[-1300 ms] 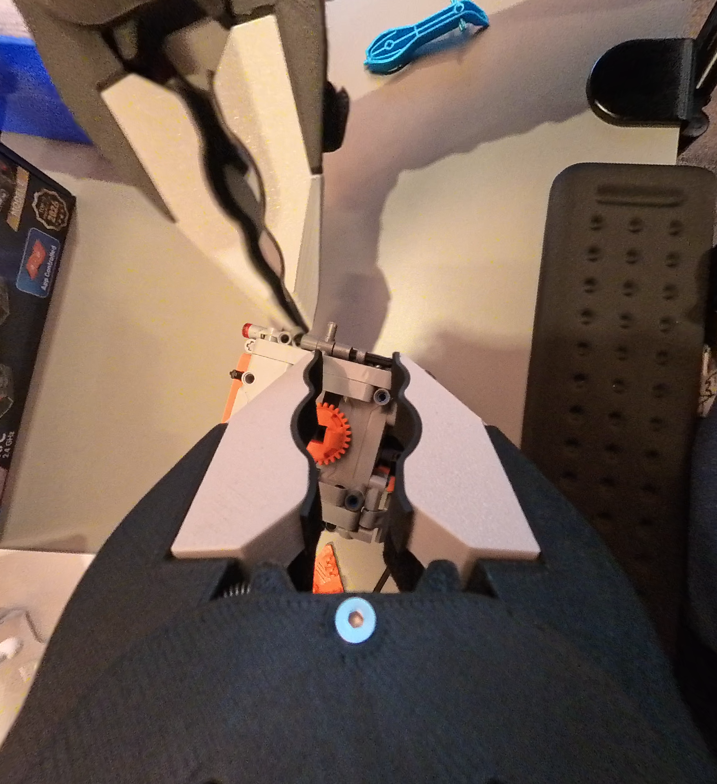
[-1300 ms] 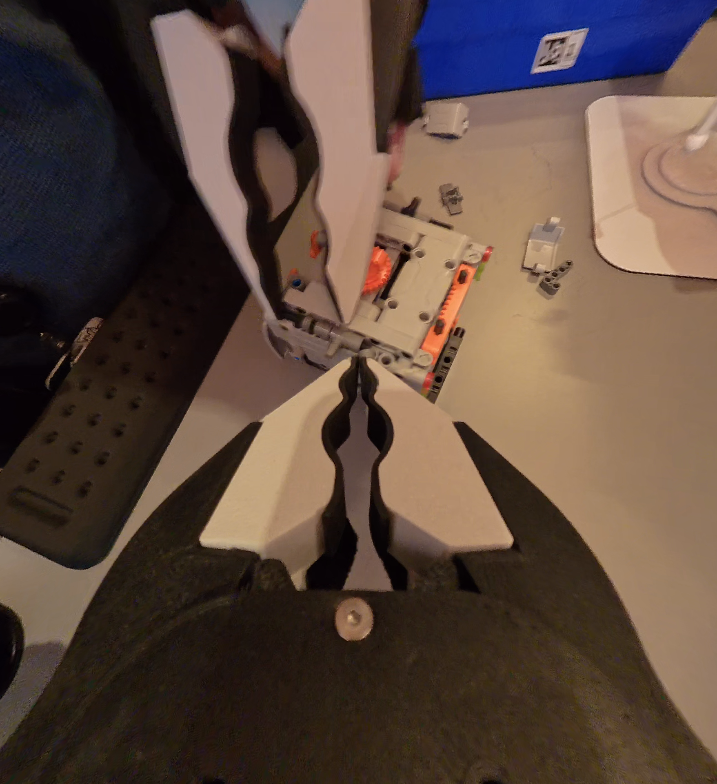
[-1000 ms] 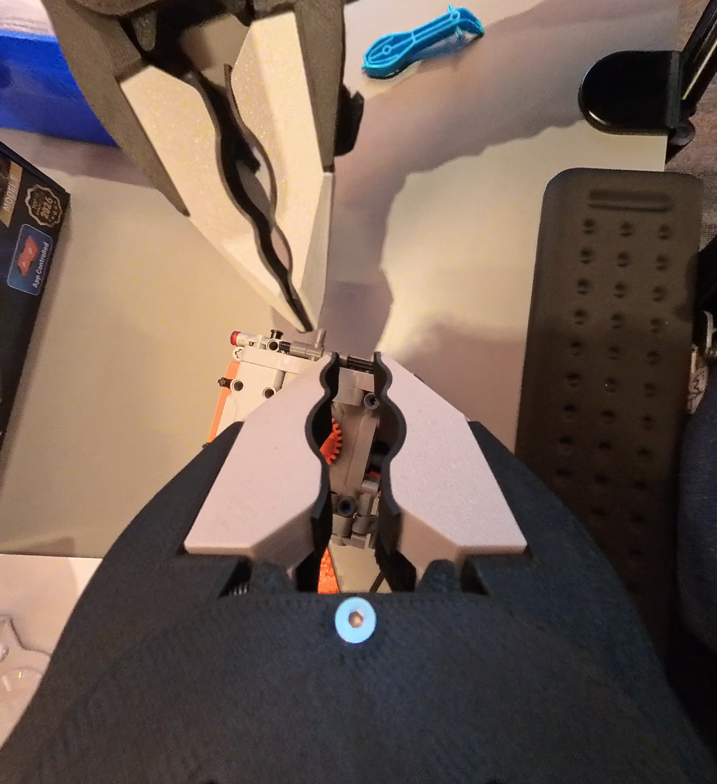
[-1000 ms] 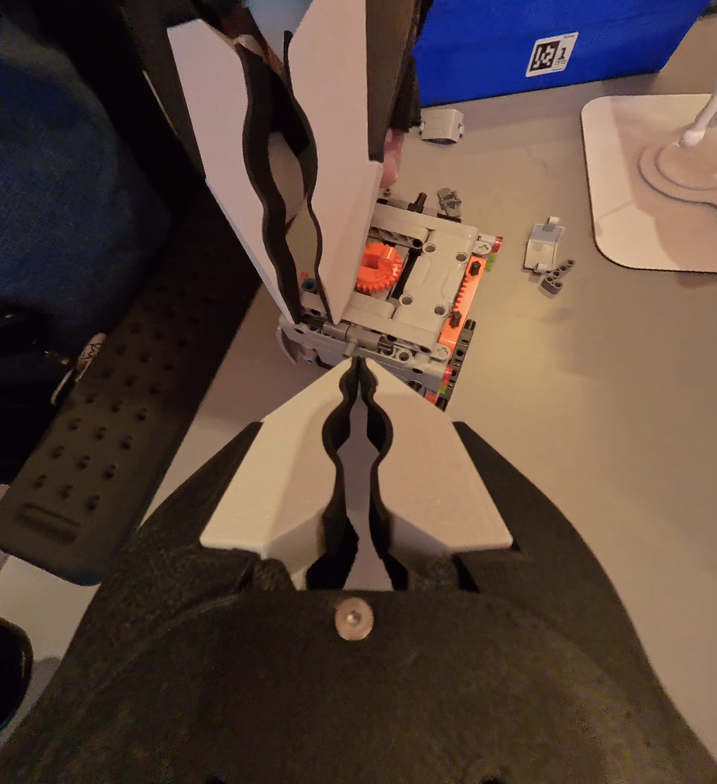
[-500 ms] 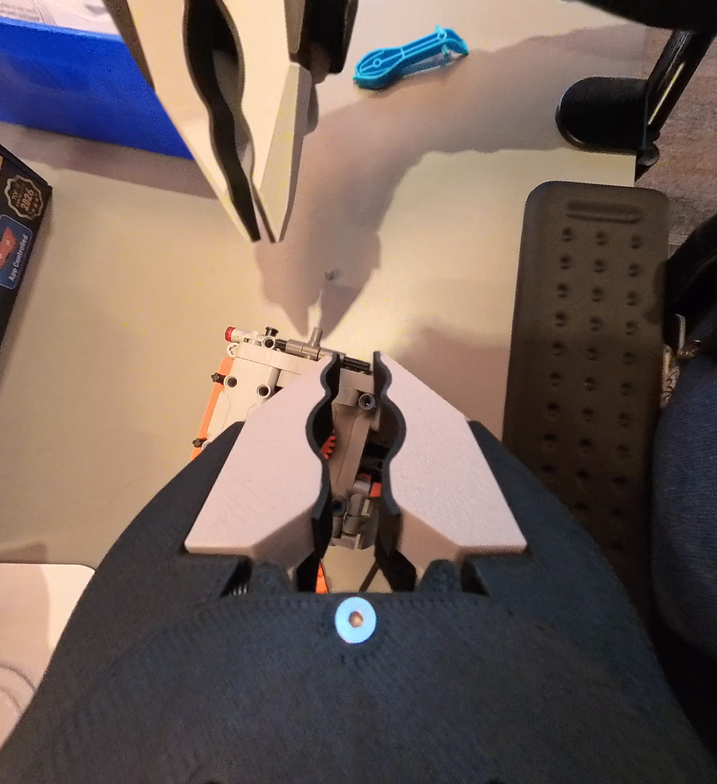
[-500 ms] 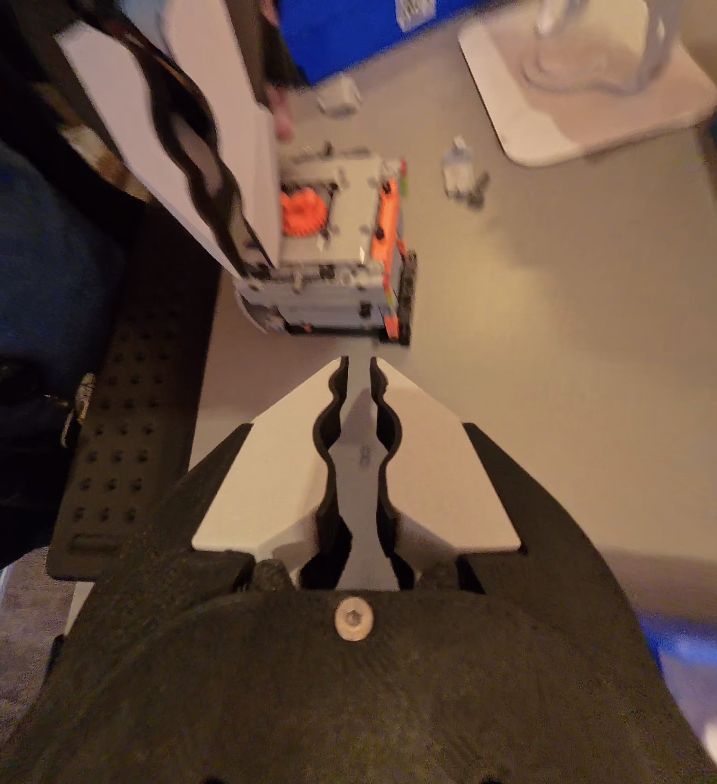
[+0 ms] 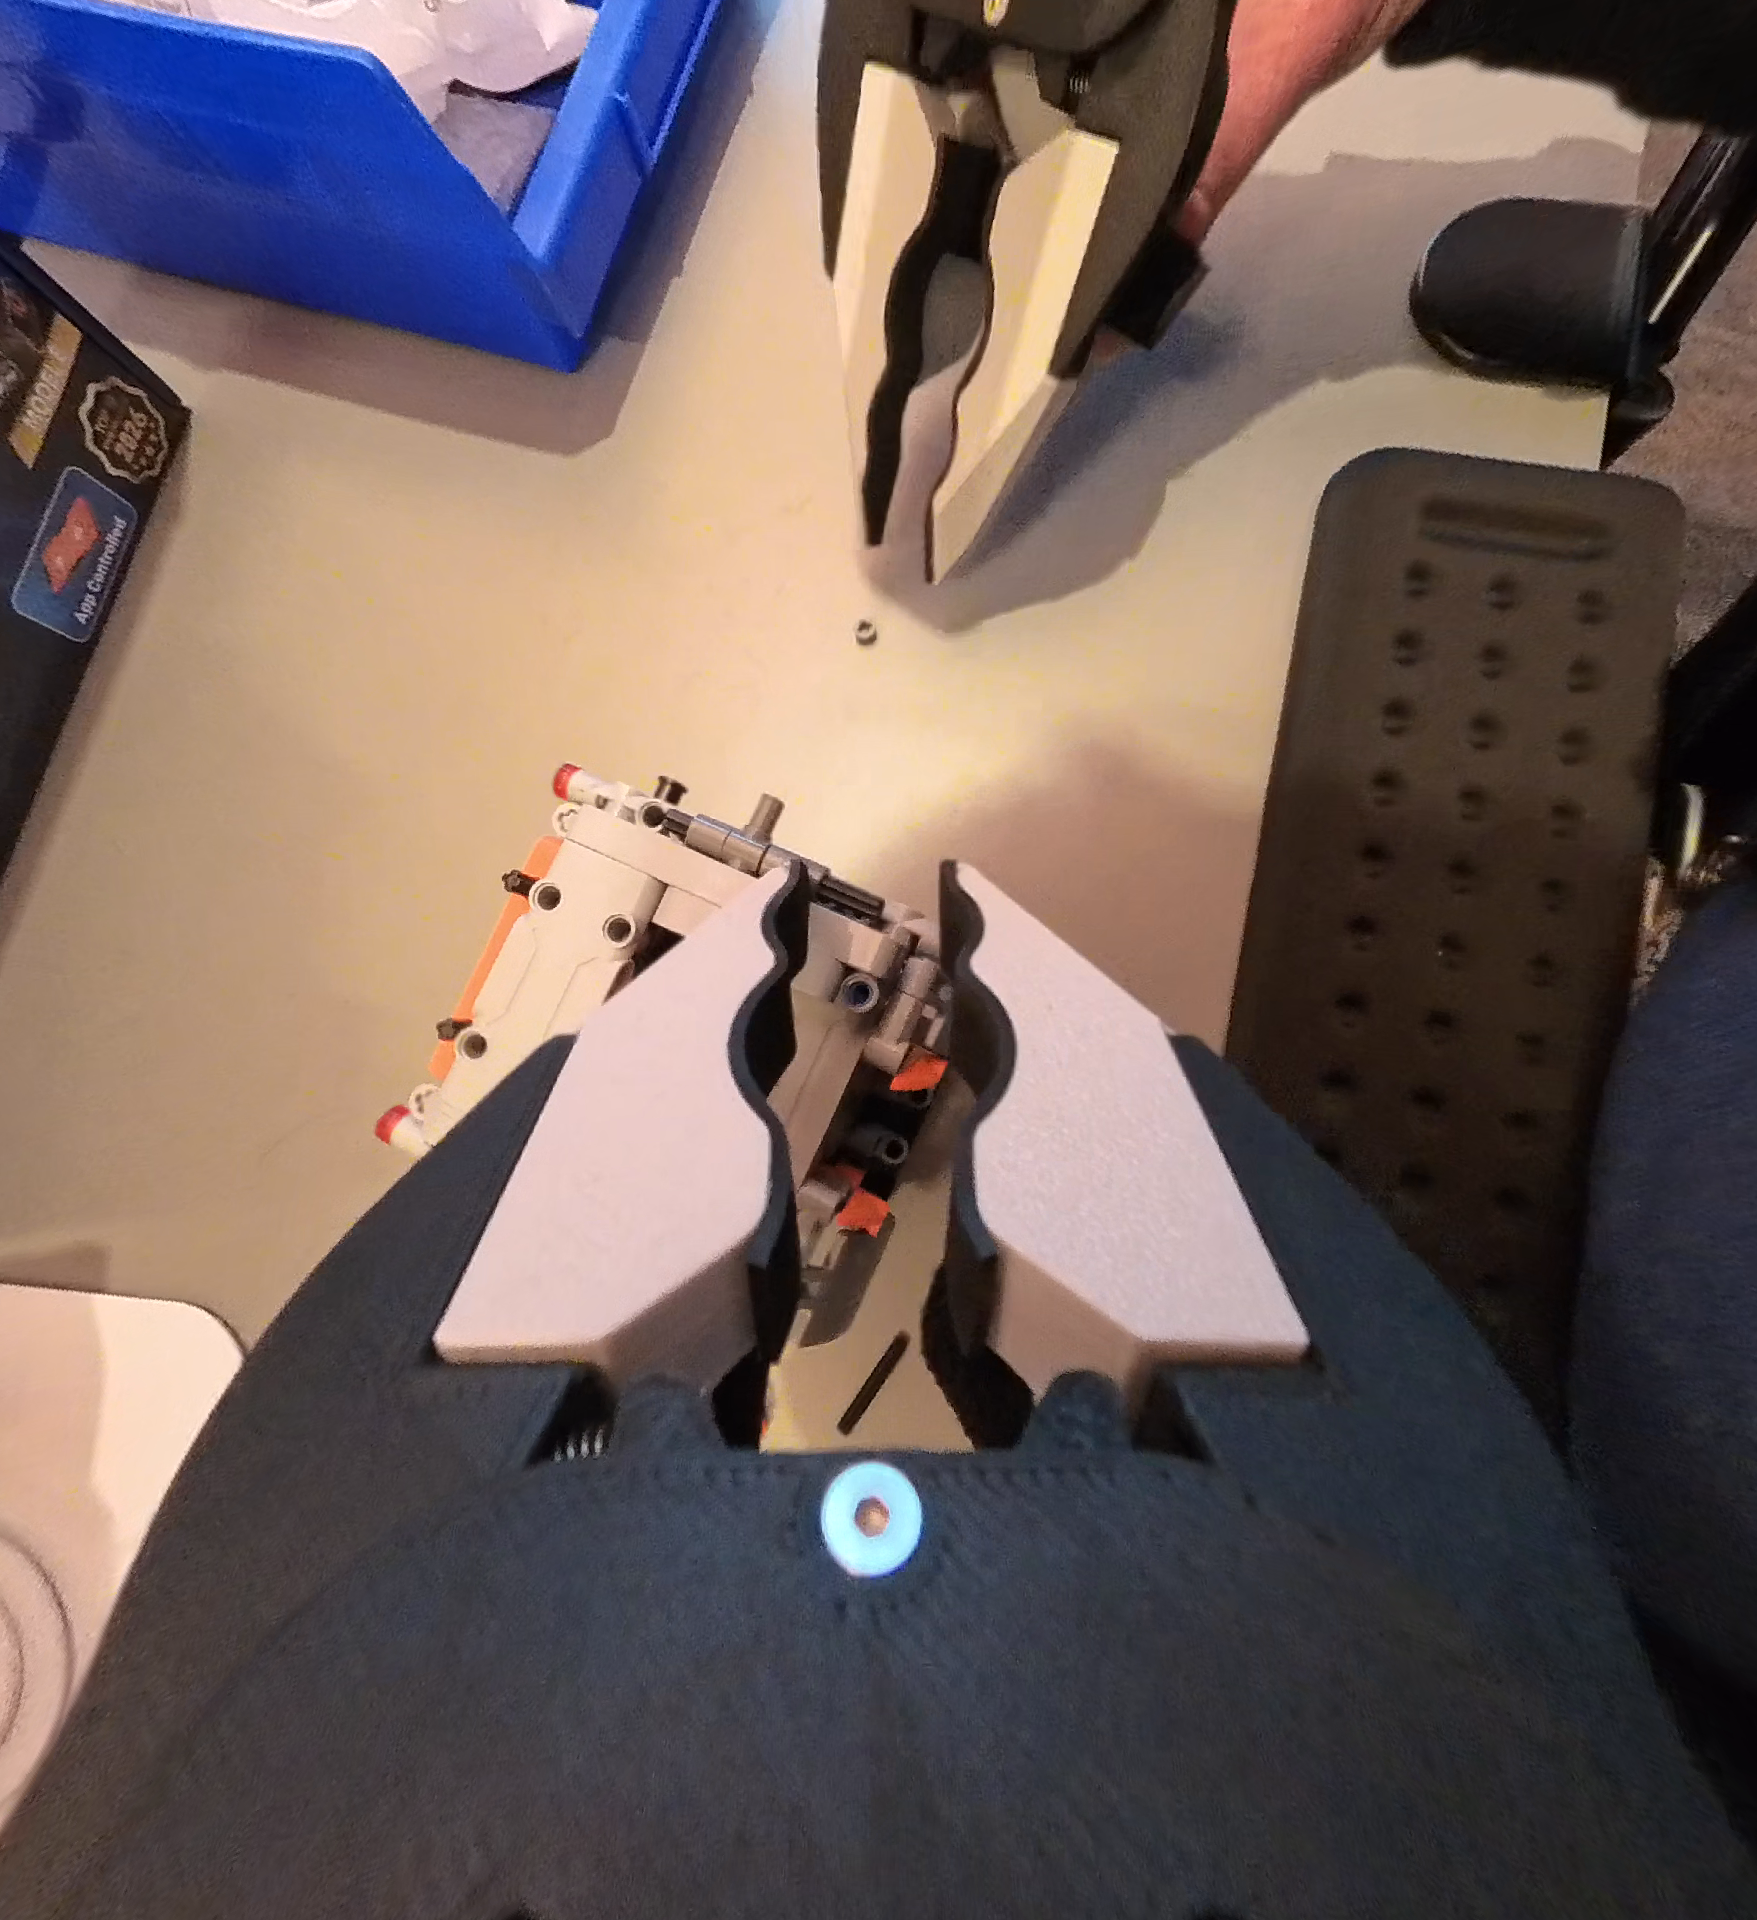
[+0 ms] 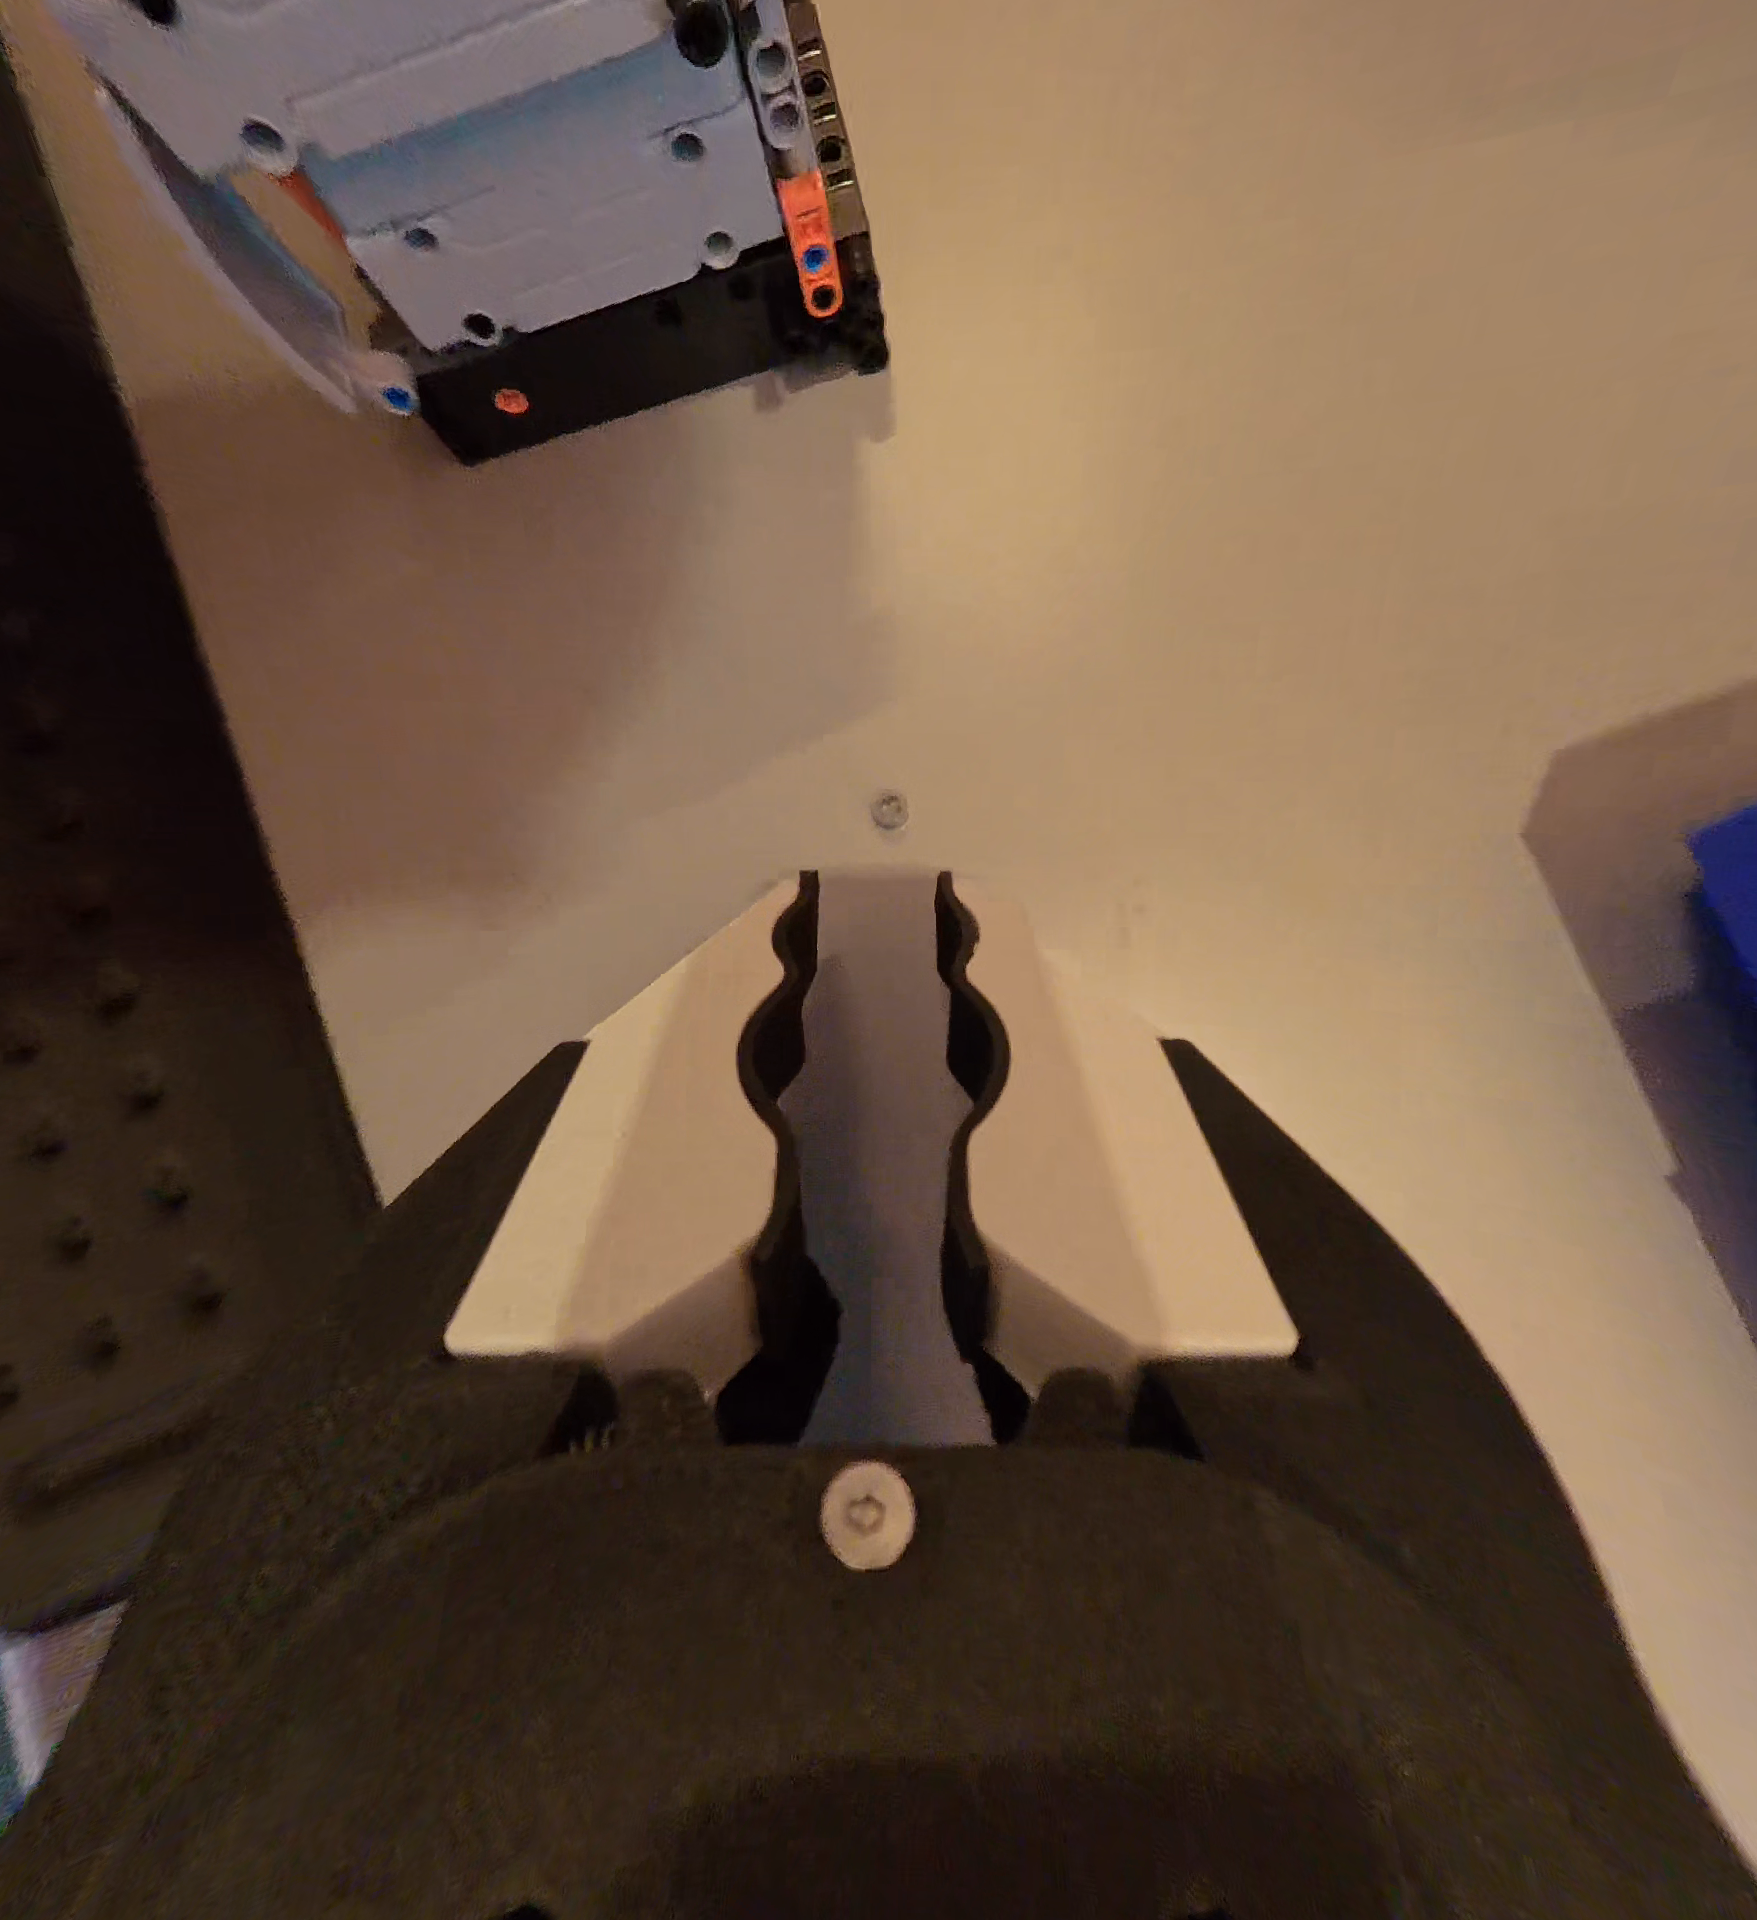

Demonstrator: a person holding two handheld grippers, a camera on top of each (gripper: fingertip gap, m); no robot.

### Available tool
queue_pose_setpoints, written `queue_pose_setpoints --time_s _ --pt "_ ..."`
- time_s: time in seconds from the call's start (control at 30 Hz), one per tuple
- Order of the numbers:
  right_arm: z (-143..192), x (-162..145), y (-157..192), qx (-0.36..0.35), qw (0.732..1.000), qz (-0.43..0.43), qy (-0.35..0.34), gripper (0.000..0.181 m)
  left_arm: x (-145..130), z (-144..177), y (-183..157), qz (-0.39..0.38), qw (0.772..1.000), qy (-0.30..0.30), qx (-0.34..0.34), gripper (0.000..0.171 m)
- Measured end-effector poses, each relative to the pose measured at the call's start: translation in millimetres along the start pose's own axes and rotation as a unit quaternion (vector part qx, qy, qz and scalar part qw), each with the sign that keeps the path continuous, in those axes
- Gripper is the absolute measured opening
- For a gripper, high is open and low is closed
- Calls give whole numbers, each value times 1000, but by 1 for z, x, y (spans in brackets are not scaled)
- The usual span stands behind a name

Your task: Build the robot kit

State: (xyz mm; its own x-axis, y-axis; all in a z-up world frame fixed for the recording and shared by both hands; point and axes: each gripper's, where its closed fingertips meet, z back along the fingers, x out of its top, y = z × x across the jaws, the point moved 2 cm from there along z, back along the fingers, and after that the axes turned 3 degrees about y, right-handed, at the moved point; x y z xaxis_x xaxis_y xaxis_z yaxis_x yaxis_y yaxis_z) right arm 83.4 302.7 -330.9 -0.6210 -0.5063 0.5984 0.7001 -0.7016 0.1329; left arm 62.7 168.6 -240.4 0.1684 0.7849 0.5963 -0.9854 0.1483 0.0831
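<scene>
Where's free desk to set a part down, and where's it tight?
Free: the desk between the toy box, blue bin and brick model. Tight: between right gripper, model and black pad, where a small ring lies.

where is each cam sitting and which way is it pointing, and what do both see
Left wrist view: sits on the left gripper, looking down along its fingers at the grey and orange brick assembly between them; farther off, the right gripper and a hand holding it.
Right wrist view: sits on the right gripper, facing down at the table; its open fingers hold nothing; a small grey ring lies just ahead.
Shared: the assembly, the ring, the black perforated pad and the blue bin.
</scene>
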Motion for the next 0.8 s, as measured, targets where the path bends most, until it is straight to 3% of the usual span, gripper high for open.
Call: queue_pose_setpoints --time_s 0.23,0.43,0.5,0.63,0.8 --pt "-19 8 1 -28 998 49 11 10 -11 9 2 -6 1000 18 -2 20" --pt "-22 13 2 -2 999 41 -1 4 -17 14 1 1 1000 21 5 22" --pt "-17 28 10 41 998 14 -44 4 -19 15 1 0 1000 23 15 23" --pt "7 86 30 146 975 -36 -164 4 -23 17 -1 -5 999 16 35 26" --pt "12 129 41 250 938 -91 -222 4 -28 22 0 -1 998 10 56 28"
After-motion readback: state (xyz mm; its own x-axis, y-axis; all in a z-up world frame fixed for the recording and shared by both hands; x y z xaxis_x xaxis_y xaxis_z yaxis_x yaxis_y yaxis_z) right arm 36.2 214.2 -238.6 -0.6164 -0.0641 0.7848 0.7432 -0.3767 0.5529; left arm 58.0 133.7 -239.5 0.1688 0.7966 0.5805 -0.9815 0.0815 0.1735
